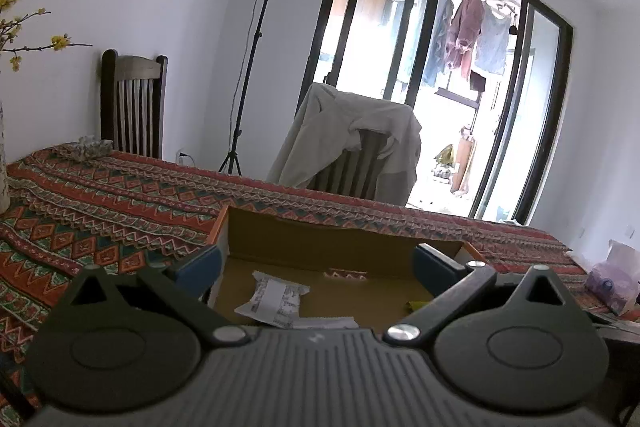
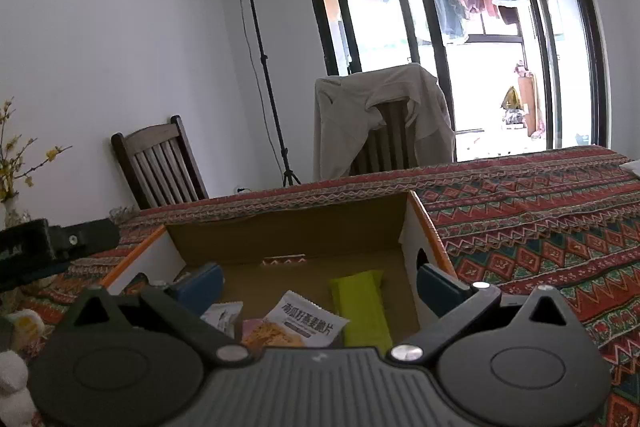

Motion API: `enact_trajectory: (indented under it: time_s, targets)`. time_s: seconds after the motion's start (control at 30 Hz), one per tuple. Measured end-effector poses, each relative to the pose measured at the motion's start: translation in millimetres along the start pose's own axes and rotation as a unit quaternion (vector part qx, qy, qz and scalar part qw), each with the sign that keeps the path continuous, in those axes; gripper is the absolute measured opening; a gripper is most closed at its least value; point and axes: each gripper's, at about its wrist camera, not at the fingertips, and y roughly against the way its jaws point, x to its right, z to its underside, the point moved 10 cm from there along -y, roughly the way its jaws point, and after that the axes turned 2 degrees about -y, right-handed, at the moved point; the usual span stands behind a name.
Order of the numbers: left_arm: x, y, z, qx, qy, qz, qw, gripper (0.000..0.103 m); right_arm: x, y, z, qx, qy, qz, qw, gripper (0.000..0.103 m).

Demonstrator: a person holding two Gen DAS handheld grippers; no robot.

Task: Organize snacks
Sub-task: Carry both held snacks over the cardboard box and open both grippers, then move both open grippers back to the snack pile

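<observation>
My left claw (image 1: 318, 265): jaws spread wide, nothing between the blue pads (image 1: 200, 263). It sits at the lower centre of the left wrist view, over the near end of a cardboard box (image 1: 320, 239).

My right claw (image 2: 320, 281): jaws likewise wide apart and empty, lower centre of the right wrist view, over the same box (image 2: 280, 231).

Snacks, all inside the box, below and between my fingers:
- white crinkled packet (image 1: 274, 297), dark print, lying flat at lower centre of the left view; its near end is cut off by the claw body.
- white pouch with orange snack picture (image 2: 296, 325), dark print, tilted, lower centre of the right view.
- yellow-green bar wrapper (image 2: 362, 307), lengthwise, just right of that pouch.
- small white-grey packet (image 2: 222, 315), left of the pouch, half hidden by my left finger.
- pink edge beneath the pouch; cannot tell what it is.

Box: brown inside, white outer walls with orange rim, resting on a patterned red cloth (image 2: 520, 219).
</observation>
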Motion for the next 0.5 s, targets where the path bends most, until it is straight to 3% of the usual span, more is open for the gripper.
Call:
enact_trajectory:
  time_s: [0.5]
  targets:
    - [0.4, 6.1, -2.8, 0.002, 0.014, 0.006, 0.9999, 0.103, -0.5, -0.4, -0.8, 0.004, 0.008, 0.011, 1.0, 0.103]
